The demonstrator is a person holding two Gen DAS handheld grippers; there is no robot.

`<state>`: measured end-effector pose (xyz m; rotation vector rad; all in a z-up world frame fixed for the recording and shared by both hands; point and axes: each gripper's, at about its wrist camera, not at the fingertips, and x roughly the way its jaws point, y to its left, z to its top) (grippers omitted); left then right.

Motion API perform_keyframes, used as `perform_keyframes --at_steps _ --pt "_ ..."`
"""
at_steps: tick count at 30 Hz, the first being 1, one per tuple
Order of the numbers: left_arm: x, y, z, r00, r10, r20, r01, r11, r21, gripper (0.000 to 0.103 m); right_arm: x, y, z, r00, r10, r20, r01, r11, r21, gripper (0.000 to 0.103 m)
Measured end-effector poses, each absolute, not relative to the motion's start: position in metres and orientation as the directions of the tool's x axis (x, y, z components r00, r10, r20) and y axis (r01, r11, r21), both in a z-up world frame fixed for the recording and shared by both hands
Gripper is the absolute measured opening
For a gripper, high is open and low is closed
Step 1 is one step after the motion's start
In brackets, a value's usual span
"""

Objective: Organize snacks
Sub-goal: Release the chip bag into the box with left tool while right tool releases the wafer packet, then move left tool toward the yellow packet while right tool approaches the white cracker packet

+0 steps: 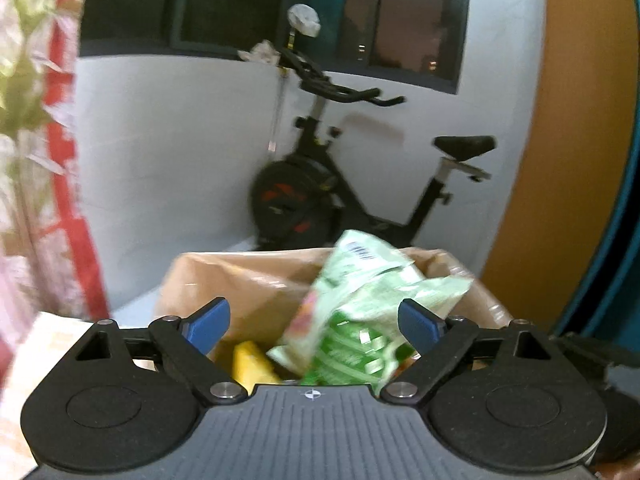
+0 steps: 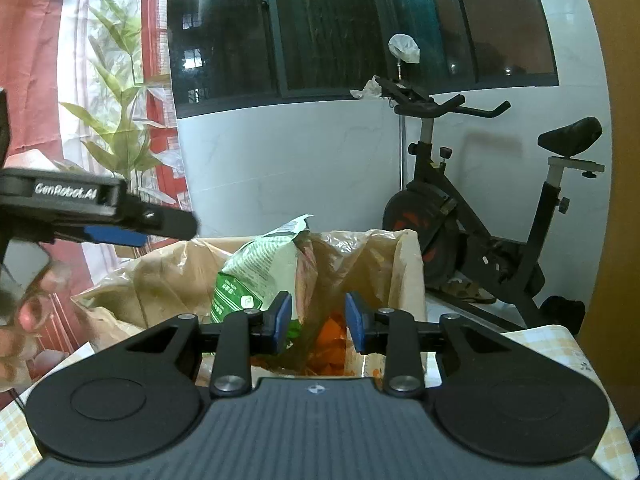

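A cardboard box lined with clear plastic stands in front of me. A green and white snack bag leans inside it, blurred, with a yellow pack beside it. My left gripper is open wide above the box, and its pads do not press the bag. In the right wrist view the same green bag stands in the box over orange snacks. My right gripper hangs at the near rim with a narrow gap between its pads, gripping nothing I can make out. The left gripper shows at upper left.
The box stands on a table with a yellow checked cloth. An exercise bike stands behind it against a white wall under a dark window. A red leaf-patterned curtain hangs at the left. A person's hand holds the left gripper.
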<state>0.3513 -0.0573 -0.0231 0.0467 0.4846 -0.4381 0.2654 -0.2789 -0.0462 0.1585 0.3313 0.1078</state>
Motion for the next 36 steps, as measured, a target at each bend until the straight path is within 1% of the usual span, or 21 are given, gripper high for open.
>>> perform_keyframes --at_steps 3,7,12,16,19,22,26,28,30,31,32,33,34,36 --pt "0.337 -0.052 -0.018 0.830 -0.338 -0.443 0.377 0.926 0.000 0.092 0.259 -0.278 -0.047 0.940 0.130 -0.315 -0.078 0.982 0.170 0.033" --pt "0.320 -0.034 -0.011 0.860 -0.300 -0.413 0.346 0.937 0.040 0.092 0.247 -0.278 -0.048 0.939 0.133 -0.316 -0.084 0.983 0.164 0.034" --pt "0.290 -0.006 -0.018 0.878 -0.273 -0.392 0.300 0.954 0.008 0.091 0.221 -0.282 -0.049 0.946 0.138 -0.292 -0.097 0.984 0.149 0.034" --pt "0.270 0.015 -0.035 0.891 -0.238 -0.388 0.253 0.967 -0.013 0.089 0.201 -0.284 -0.054 0.949 0.147 -0.280 -0.116 0.986 0.123 0.034" --pt "0.260 0.029 -0.051 0.890 -0.214 -0.403 0.219 0.975 -0.034 0.088 0.188 -0.286 -0.064 0.949 0.141 -0.283 -0.116 0.988 0.104 0.034" --pt "0.257 0.039 -0.068 0.879 -0.198 -0.433 0.191 0.980 -0.060 0.085 0.180 -0.292 -0.076 0.943 0.132 -0.305 -0.097 0.987 0.129 0.034" --pt "0.251 0.047 -0.093 0.861 -0.179 -0.476 0.160 0.984 -0.079 0.083 0.169 -0.299 -0.103 0.926 0.104 -0.362 -0.045 0.985 0.169 0.035" --pt "0.249 0.048 -0.105 0.853 -0.173 -0.492 0.151 0.985 -0.086 0.083 0.167 -0.302 -0.119 0.907 0.093 -0.410 -0.016 0.982 0.187 0.035" --pt "0.246 0.048 -0.114 0.847 -0.171 -0.503 0.142 0.985 -0.096 0.083 0.166 -0.304 -0.137 0.880 0.078 -0.469 0.018 0.980 0.196 0.037" --pt "0.244 0.048 -0.119 0.843 -0.172 -0.510 0.139 0.985 -0.103 0.083 0.166 -0.304 -0.146 0.864 0.070 -0.498 0.033 0.980 0.195 0.041" --pt "0.243 0.048 -0.124 0.838 -0.174 -0.518 0.136 0.985 -0.110 0.083 0.165 -0.304 -0.154 0.848 0.062 -0.526 0.047 0.980 0.191 0.048" --pt "0.242 0.048 -0.128 0.833 -0.175 -0.525 0.134 0.984 -0.116 0.083 0.165 -0.303 -0.161 0.834 0.051 -0.549 0.060 0.981 0.182 0.051" --pt "0.241 0.048 -0.132 0.828 -0.178 -0.532 0.134 0.984 -0.120 0.083 0.166 -0.301 -0.169 0.819 0.037 -0.573 0.074 0.983 0.169 0.057" --pt "0.238 0.047 -0.140 0.817 -0.180 -0.549 0.134 0.983 -0.122 0.083 0.165 -0.299 -0.183 0.788 0.037 -0.614 0.074 0.985 0.154 0.059"
